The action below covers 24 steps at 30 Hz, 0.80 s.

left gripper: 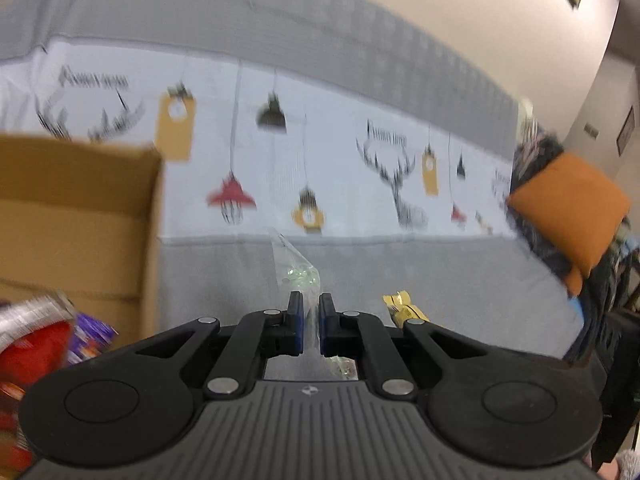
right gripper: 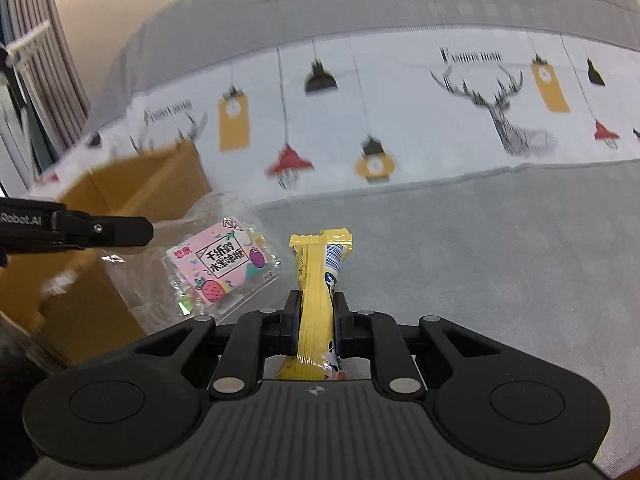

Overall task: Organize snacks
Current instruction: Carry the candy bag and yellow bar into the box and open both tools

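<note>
Yellow wrapping fills the gap of the right claw (right gripper: 316, 316), whose fingers are pressed together on a long snack stick (right gripper: 320, 280); the stick pokes forward past the fingertips, its crimped end raised above the grey sofa seat (right gripper: 480, 248), and its other end runs back under the claw body. Just to the left of it hangs a clear candy bag (right gripper: 224, 268) with a pink label showing a strawberry, held up from the left by the other claw, whose black finger reaches in from the left edge of the right-wrist view. In the left-wrist view the left claw (left gripper: 311, 312) is clamped on the thin clear plastic of that bag (left gripper: 294, 260), which stands up between and ahead of the blue-padded fingertips. A cardboard box (left gripper: 80, 220) sits at the left end of the sofa seat, close beside the bag, with red and purple packets (left gripper: 52, 336) at the lower left, blurred. An orange cushion (left gripper: 568, 208) lies at the right end of the sofa. Behind everything, the backrest carries a white cover (right gripper: 400, 112) printed with deer and lamps.
</note>
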### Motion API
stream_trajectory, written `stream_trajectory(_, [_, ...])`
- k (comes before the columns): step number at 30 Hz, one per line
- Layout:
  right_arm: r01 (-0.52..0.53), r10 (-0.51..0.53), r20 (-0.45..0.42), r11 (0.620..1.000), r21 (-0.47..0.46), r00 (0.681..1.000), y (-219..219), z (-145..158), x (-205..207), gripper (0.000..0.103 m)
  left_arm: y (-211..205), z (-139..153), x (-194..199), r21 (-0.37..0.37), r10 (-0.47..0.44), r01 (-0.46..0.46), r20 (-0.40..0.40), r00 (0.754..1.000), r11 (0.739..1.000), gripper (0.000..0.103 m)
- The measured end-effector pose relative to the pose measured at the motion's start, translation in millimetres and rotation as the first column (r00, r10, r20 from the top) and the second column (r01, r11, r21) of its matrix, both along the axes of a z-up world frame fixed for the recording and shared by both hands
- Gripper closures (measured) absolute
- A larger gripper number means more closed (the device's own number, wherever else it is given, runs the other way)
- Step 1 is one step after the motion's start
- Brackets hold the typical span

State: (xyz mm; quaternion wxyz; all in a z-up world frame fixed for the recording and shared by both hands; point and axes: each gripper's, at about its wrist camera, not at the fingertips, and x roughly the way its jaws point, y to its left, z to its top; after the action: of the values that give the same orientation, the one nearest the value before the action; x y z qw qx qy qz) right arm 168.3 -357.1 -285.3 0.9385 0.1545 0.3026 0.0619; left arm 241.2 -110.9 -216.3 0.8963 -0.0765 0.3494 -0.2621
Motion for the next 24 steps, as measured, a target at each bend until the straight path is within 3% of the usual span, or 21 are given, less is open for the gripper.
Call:
stream_trajectory(7, [-0.094, 0.09, 0.172, 0.995, 0.019, 0.981, 66, 85, -6, 0.087, 87, 95, -9, -0.072, 0.121, -0.111, 0.165, 0.979, 0.991, 0.096])
stream_trajectory(11, [-0.17, 0.165, 0.264, 0.985, -0.004, 0.95, 117, 132, -8, 0.087, 132, 118, -21, -0.048, 0.189, -0.183, 0.193, 0.963, 0.982, 0.096])
stream_trajectory(14, [-0.217, 0.215, 0.293, 0.976, -0.024, 0.932, 150, 153, -5, 0.087, 160, 115, -26, -0.019, 0.235, -0.237, 0.212, 0.949, 0.971, 0.096])
stream_trajectory(17, [-0.263, 0.266, 0.285, 0.963, -0.049, 0.921, 183, 160, 6, 0.087, 189, 99, -22, -0.039, 0.266, -0.263, 0.176, 0.948, 0.964, 0.096])
stream_trajectory(24, [-0.321, 0.333, 0.159, 0.942, -0.097, 0.929, 242, 125, 43, 0.087, 240, 29, 4, -0.054, 0.326, -0.324, 0.028, 0.945, 0.944, 0.096])
